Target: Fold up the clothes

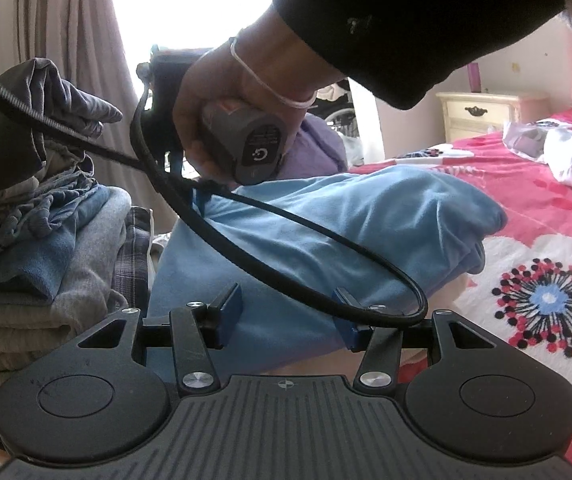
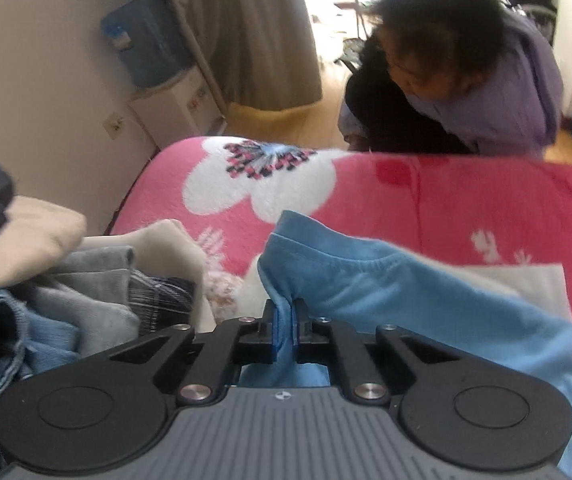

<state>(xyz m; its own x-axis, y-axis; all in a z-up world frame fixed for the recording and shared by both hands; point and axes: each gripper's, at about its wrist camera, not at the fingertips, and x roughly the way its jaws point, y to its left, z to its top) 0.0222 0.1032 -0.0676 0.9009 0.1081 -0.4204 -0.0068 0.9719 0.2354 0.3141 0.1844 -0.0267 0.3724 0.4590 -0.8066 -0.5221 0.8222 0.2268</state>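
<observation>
A light blue garment [image 1: 326,224] lies crumpled on the pink flowered bed cover [image 1: 546,208]. My left gripper [image 1: 288,312] hovers low over its near edge, jaws apart, the cloth spread beneath and beyond both fingers. A black cable [image 1: 286,224] loops across the garment and over the right-hand finger. Further back a hand [image 1: 221,92] grips the grey handle of the other gripper. In the right wrist view my right gripper [image 2: 284,320] is shut on a pinched fold of the blue garment [image 2: 386,292], which rises from the bed.
A stack of folded clothes [image 1: 45,248] in grey, denim and beige stands at the left, also seen as the clothes stack [image 2: 85,280]. A person in a purple hoodie [image 2: 486,80] bends at the bed's far side. White clothes [image 1: 566,152] and a cream nightstand [image 1: 482,114] lie far right.
</observation>
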